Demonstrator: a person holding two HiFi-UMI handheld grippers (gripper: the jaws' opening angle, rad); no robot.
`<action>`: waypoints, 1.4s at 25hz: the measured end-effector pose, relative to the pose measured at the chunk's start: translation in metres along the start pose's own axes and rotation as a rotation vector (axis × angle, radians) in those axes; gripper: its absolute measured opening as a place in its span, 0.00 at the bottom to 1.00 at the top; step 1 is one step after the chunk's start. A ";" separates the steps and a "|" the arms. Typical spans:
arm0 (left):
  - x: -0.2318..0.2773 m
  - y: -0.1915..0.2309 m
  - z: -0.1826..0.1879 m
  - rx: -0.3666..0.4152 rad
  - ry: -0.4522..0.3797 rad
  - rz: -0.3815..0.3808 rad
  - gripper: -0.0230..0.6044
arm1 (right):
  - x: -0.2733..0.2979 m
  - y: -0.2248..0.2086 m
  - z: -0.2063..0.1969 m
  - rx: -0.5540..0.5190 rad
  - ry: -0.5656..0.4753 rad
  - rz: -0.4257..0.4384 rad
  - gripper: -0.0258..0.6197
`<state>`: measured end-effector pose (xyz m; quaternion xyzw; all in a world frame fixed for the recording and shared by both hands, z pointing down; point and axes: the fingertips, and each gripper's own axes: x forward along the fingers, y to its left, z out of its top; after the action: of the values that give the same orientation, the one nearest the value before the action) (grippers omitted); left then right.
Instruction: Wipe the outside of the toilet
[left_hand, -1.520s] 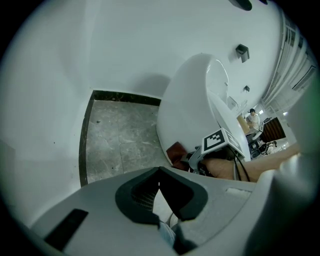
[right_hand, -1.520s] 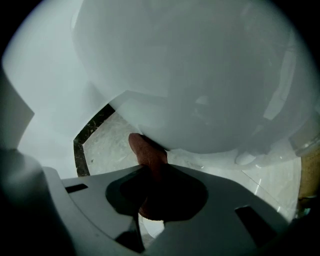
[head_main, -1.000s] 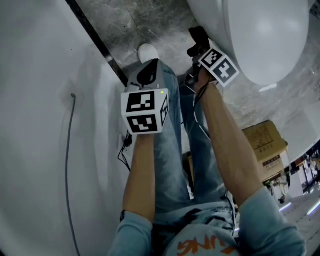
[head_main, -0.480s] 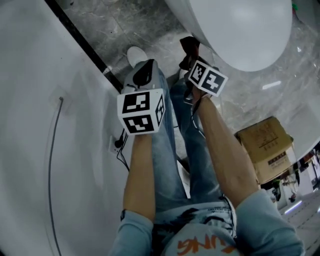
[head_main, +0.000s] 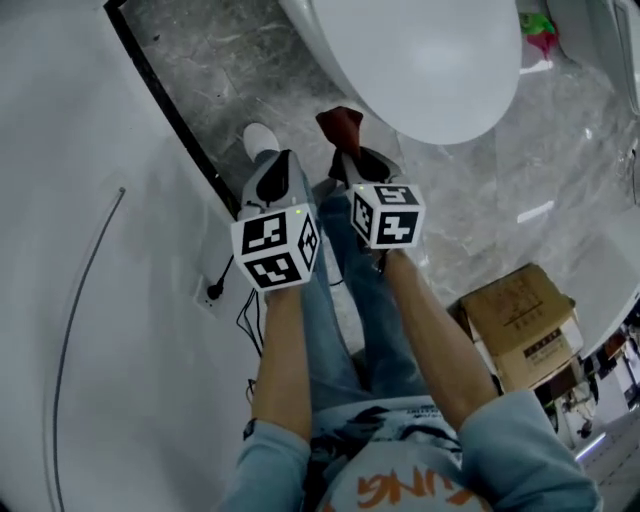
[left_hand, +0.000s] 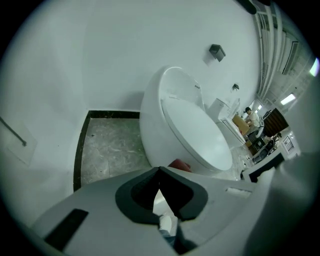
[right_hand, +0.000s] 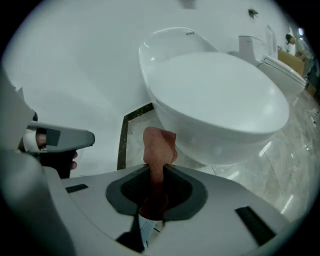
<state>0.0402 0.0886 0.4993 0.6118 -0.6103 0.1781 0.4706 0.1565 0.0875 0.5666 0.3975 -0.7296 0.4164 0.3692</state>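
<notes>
Place: a bathroom bay that seems to stand inside a larger work hall or showroom, not a home.
Fixture: a white, egg-shaped toilet (head_main: 420, 60) with its lid down, set against the wall.
Floor: grey veined stone-look tiles (head_main: 230, 70), edged by a black skirting strip (head_main: 165, 110).
Walls: plain, smooth white panels (head_main: 80, 300), with a socket (head_main: 212, 292) that has a black cable plugged in.
Clutter: a printed cardboard box (head_main: 520, 325) on the floor (hardly bathroom furniture).
Beyond the bay: in the left gripper view the far side opens onto a bright room with strip lights (left_hand: 287, 99), furniture and a person (left_hand: 248, 114) far off.
</notes>
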 end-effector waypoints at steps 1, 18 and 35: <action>-0.008 -0.007 0.002 -0.004 -0.015 0.010 0.03 | -0.012 0.004 0.006 -0.021 -0.021 0.012 0.14; -0.214 -0.098 0.159 -0.019 -0.384 0.064 0.03 | -0.265 0.085 0.184 -0.321 -0.411 0.180 0.14; -0.425 -0.174 0.349 0.181 -0.829 0.052 0.03 | -0.500 0.196 0.352 -0.395 -0.904 0.238 0.14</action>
<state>-0.0069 0.0250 -0.0724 0.6550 -0.7449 -0.0184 0.1253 0.1152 -0.0274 -0.0639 0.3747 -0.9215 0.0961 0.0343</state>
